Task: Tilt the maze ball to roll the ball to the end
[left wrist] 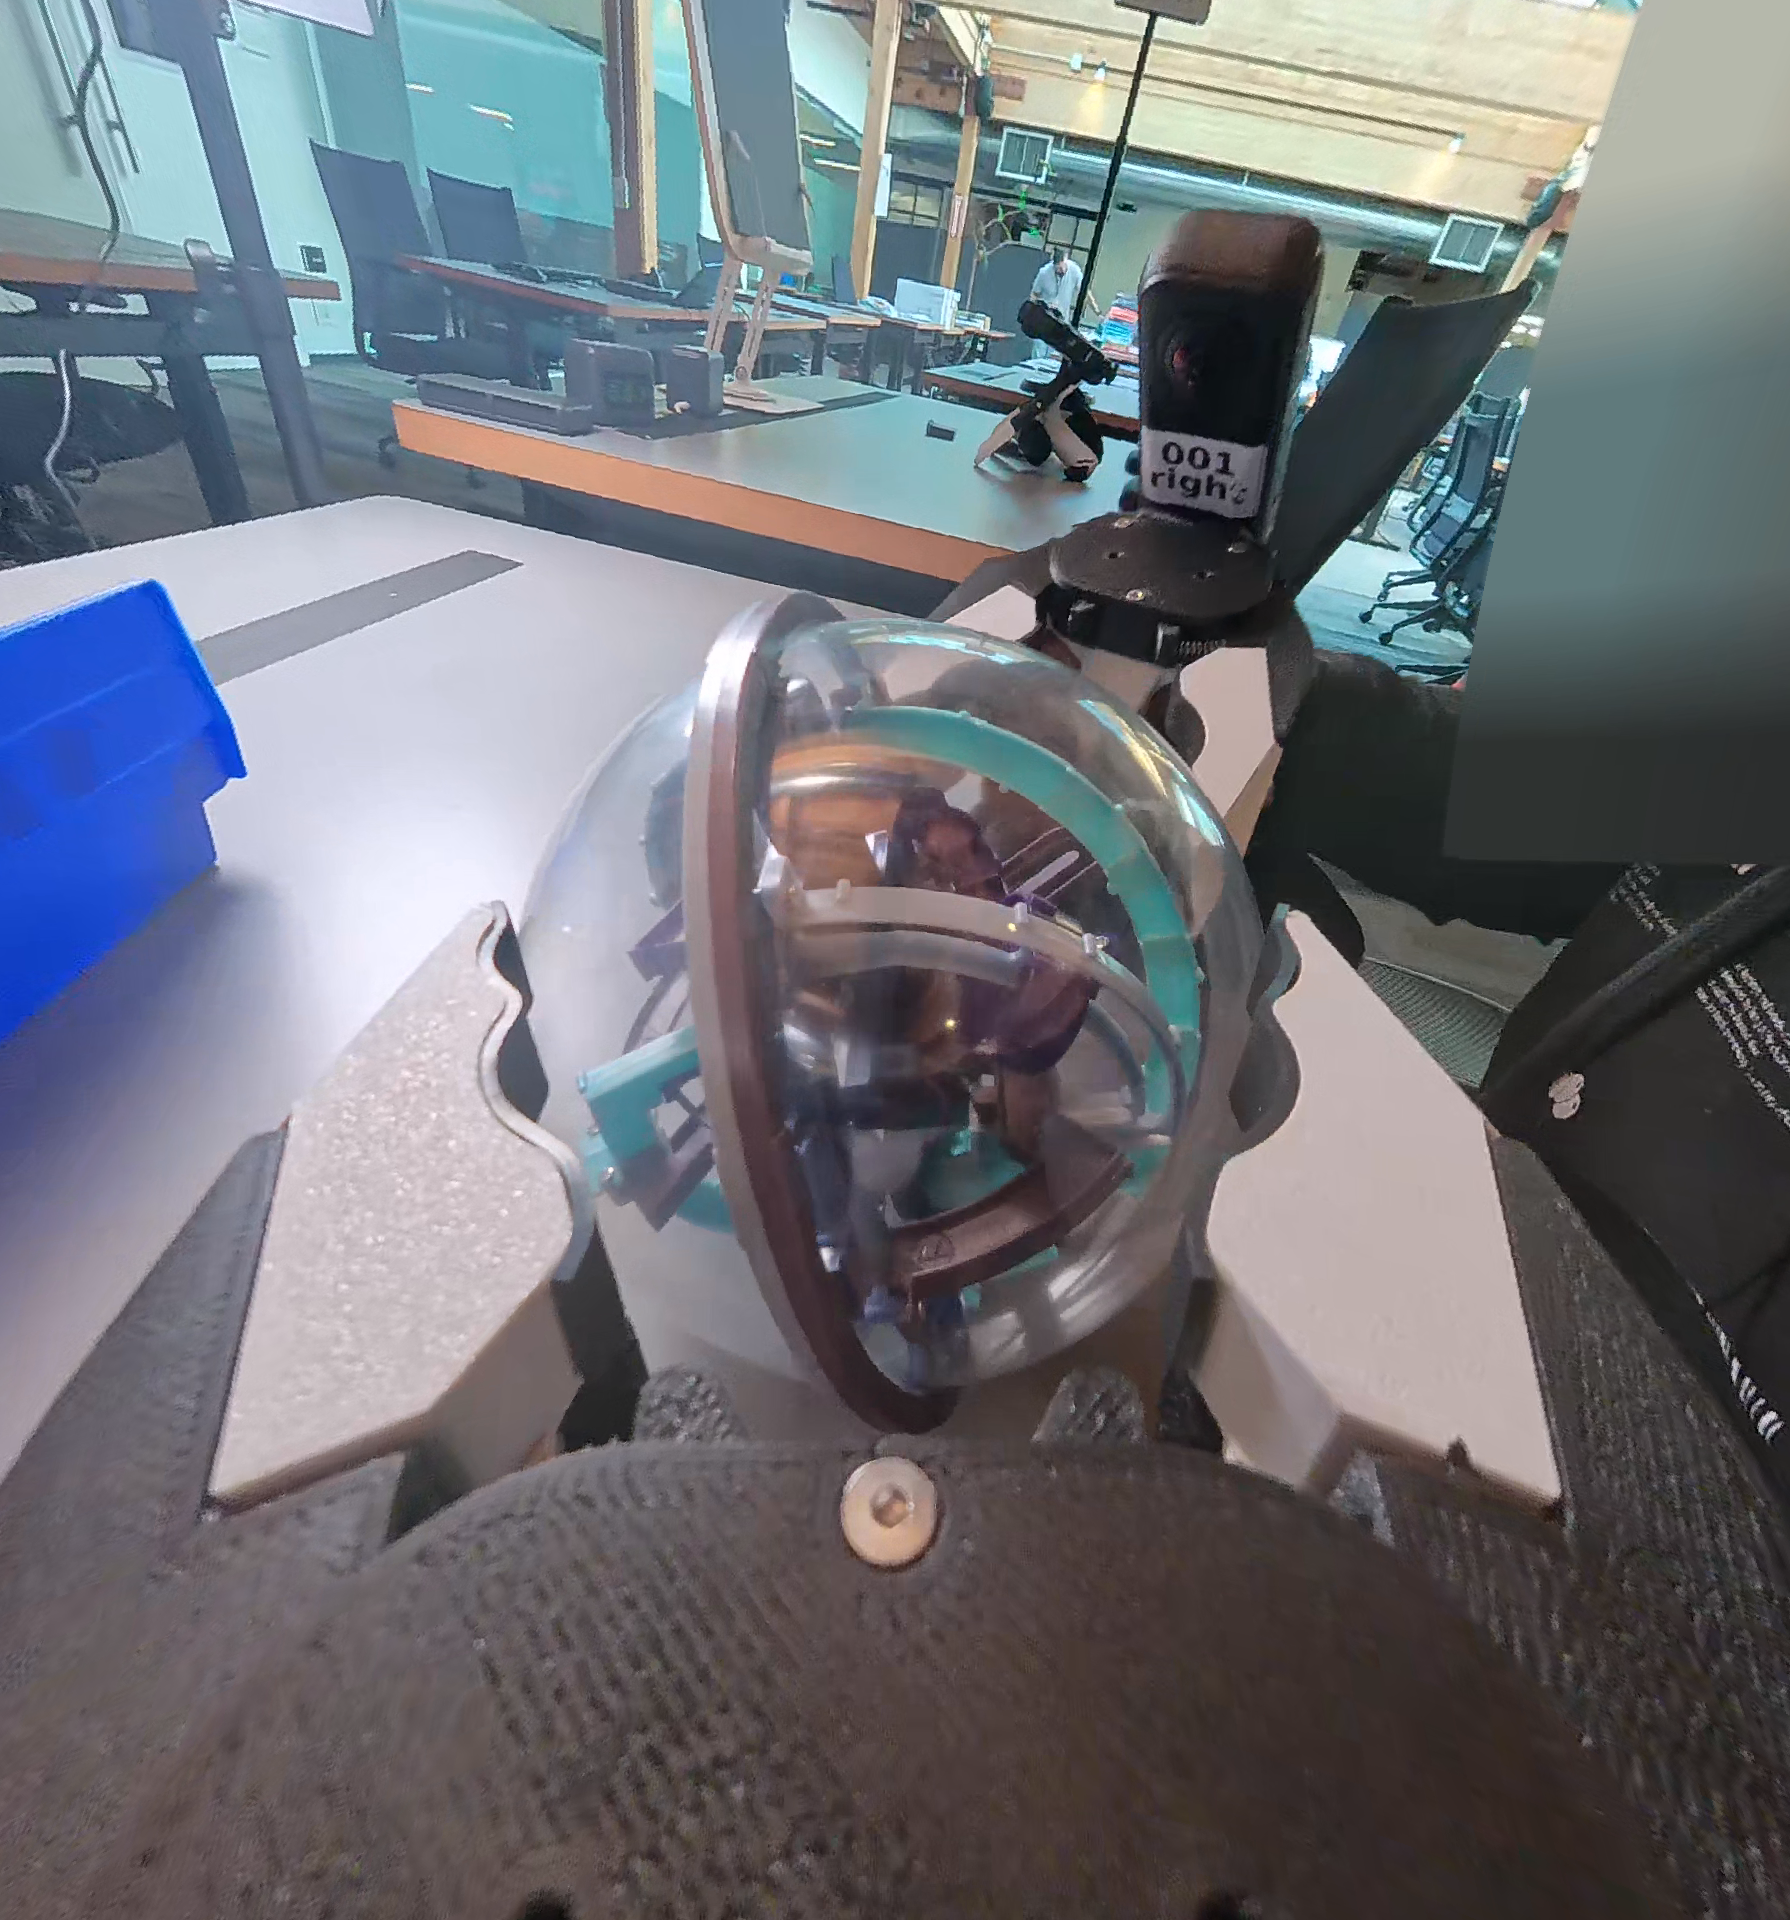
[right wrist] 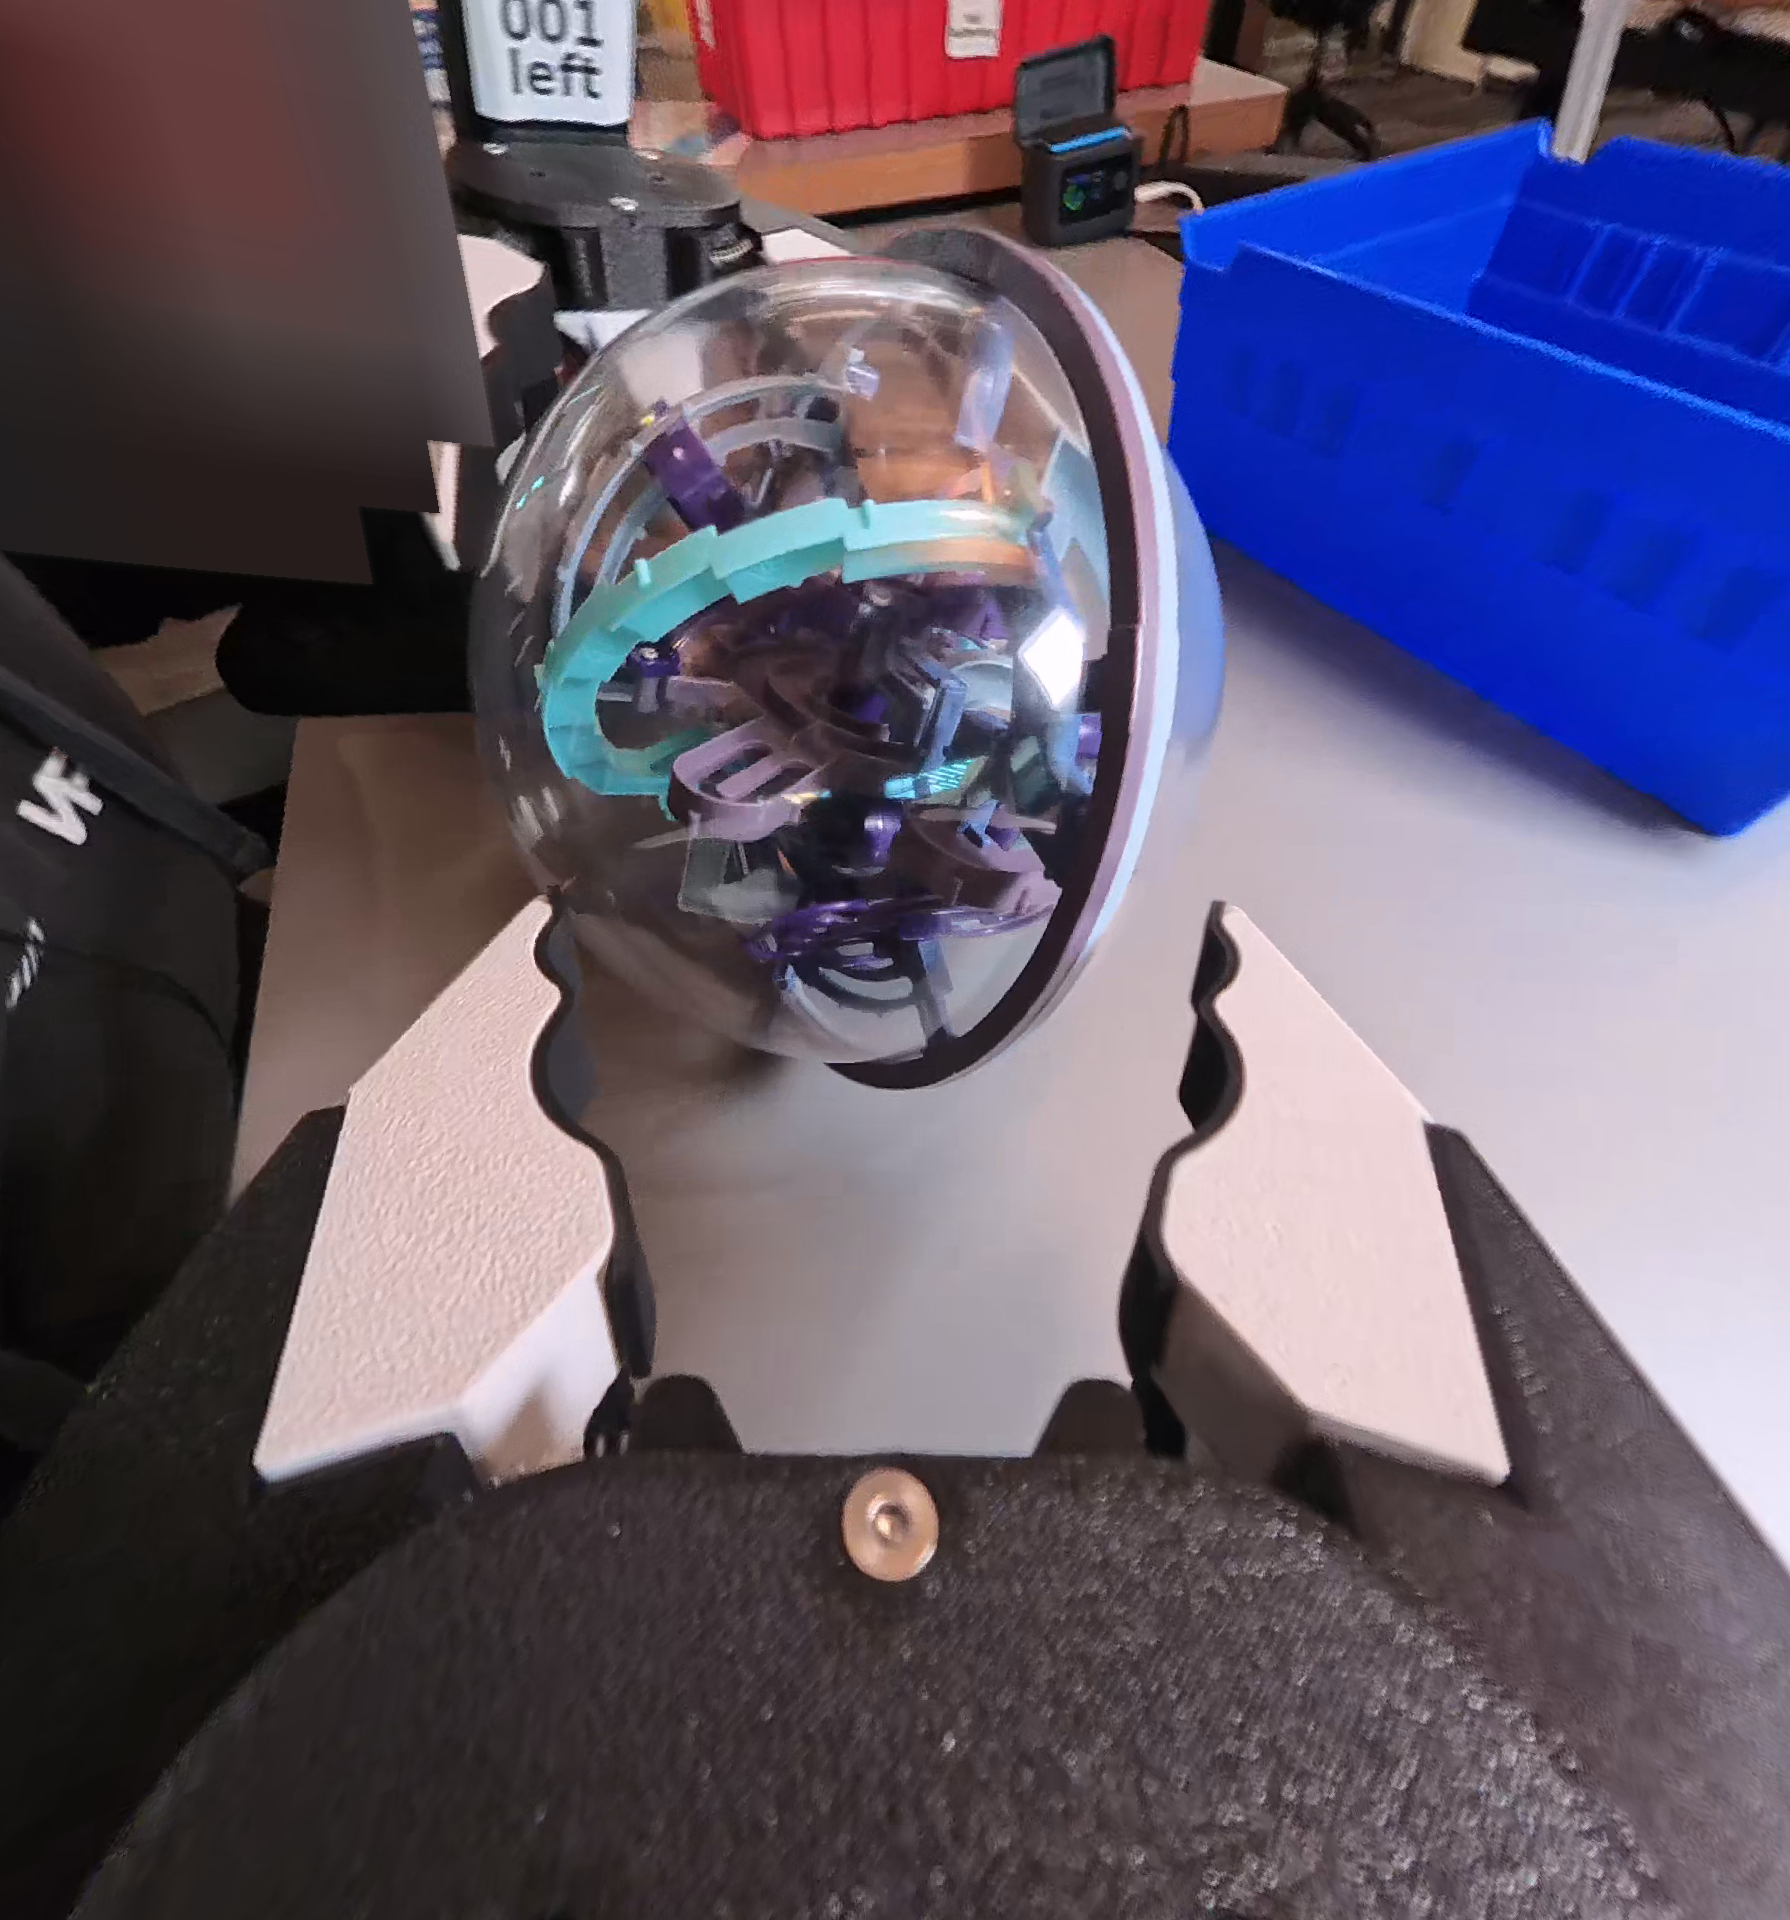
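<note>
The maze ball (left wrist: 932,1018) is a clear sphere with teal, grey and purple tracks inside and a dark ring around its middle. It sits deep between my left gripper's (left wrist: 891,920) white fingers (left wrist: 423,1143), which press on its two sides above the grey table (left wrist: 351,831). In the right wrist view the ball (right wrist: 829,665) is tilted, just beyond my right gripper (right wrist: 886,914). That gripper is open. Its left fingertip (right wrist: 548,935) is at the ball's lower edge and its right one stands apart from the ring. I cannot make out the small ball inside.
A blue bin (right wrist: 1493,499) stands on the table to the right of the ball; it also shows in the left wrist view (left wrist: 60,790). A black bag (right wrist: 60,935) lies at the table's edge. A red crate (right wrist: 922,62) and a small black device (right wrist: 1078,166) stand behind.
</note>
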The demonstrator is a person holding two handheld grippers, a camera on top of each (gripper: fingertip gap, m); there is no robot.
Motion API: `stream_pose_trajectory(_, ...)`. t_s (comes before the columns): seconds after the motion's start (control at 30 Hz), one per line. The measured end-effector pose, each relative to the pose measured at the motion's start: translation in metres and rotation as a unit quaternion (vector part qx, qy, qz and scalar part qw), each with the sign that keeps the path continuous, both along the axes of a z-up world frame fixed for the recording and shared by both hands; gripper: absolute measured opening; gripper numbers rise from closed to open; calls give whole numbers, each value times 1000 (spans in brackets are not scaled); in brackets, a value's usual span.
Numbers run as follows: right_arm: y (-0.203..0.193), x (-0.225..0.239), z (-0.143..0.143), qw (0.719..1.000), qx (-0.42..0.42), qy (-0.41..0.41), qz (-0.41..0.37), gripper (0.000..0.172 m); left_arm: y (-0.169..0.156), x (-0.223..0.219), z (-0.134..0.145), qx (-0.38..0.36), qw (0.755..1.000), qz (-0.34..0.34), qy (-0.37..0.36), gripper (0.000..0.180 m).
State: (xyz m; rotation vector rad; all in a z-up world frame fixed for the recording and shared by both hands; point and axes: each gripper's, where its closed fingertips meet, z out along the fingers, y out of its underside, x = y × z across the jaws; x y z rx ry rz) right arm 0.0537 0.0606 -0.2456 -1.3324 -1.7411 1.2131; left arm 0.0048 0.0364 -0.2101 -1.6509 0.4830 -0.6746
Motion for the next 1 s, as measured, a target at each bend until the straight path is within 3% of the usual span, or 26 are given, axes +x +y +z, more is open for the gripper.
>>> stream_pose_trajectory(0.17,-7,2,13,987,-84,-40,-131,131,-1,6,0,2,1000,13,11,135)
stream_pose_trajectory(0.37,-17,-10,0,984,-21,-46,-173,143,1,15,-1,7,999,35,39,136)
stream_pose_trajectory(0.53,-11,-9,-2,994,-30,-21,-104,146,-7,16,0,1,999,13,44,136)
stream_pose_trajectory(0.67,-6,-2,-1,998,-50,-6,-30,146,-22,8,12,-18,995,-86,-37,131)
stream_pose_trajectory(0.73,-5,-2,-2,999,-48,-7,-6,146,-16,-7,15,-14,992,-103,-72,136)
stream_pose_trajectory(0.87,-7,-5,-1,999,-23,-10,46,146,-6,-11,-15,-63,982,-171,-55,151)
stream_pose_trajectory(0.93,-10,-7,-1,997,-9,-11,74,145,-10,-2,-17,-68,971,-218,-72,151)
stream_pose_trajectory(1.0,-13,-9,-1,995,-4,-16,99,146,-13,9,-25,-69,968,-239,-44,150)
